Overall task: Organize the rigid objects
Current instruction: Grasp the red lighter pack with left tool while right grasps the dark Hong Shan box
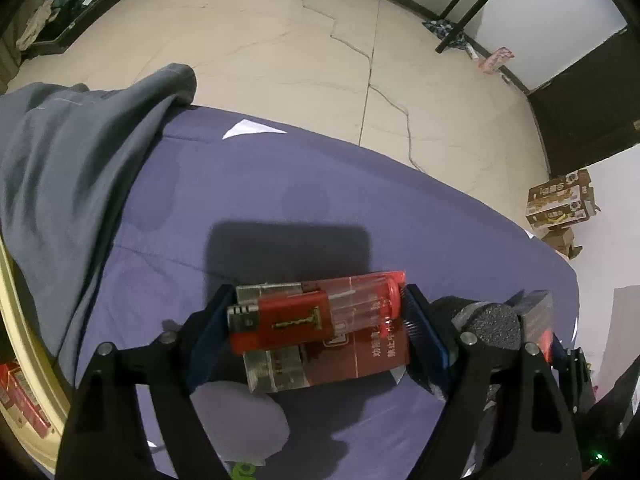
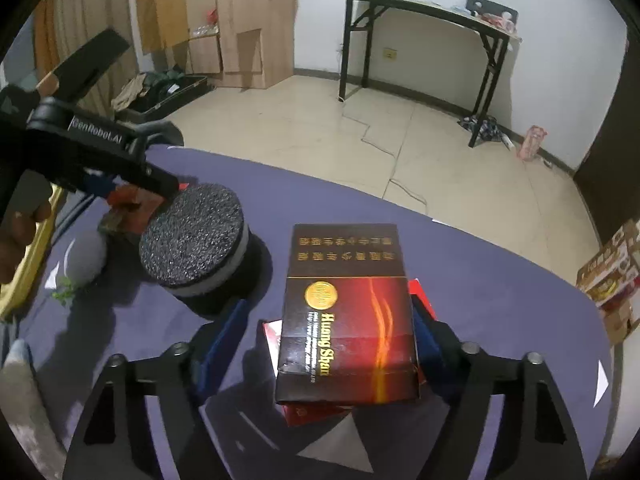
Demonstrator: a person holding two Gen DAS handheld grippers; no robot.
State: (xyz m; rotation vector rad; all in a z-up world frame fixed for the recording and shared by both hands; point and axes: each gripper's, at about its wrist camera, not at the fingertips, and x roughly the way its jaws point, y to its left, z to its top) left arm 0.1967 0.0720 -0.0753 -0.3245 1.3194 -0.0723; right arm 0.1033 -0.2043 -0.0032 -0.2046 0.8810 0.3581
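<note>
Red plastic lighter (image 1: 296, 322) lies across the left gripper (image 1: 316, 332), long axis running finger to finger, metal head toward the left-hand finger and clear end toward the right-hand one. It rests on a red cigarette pack (image 1: 352, 356), which sits on the purple cloth (image 1: 280, 184). Both blue pads (image 1: 422, 332) appear to touch the ends of lighter and pack, jaws at a middling width; a firm grip cannot be confirmed. Beside the lighter's clear end stands a round black foam block (image 2: 192, 240), upright on the cloth. Beyond the block, the dark brown HuangShan box (image 2: 348, 320) lies flat on a second red pack (image 2: 316, 414), long axis pointing away from the camera. Right gripper (image 2: 326, 332) straddles the box: the right-hand pad touches its side, the left-hand pad stands clear.
</note>
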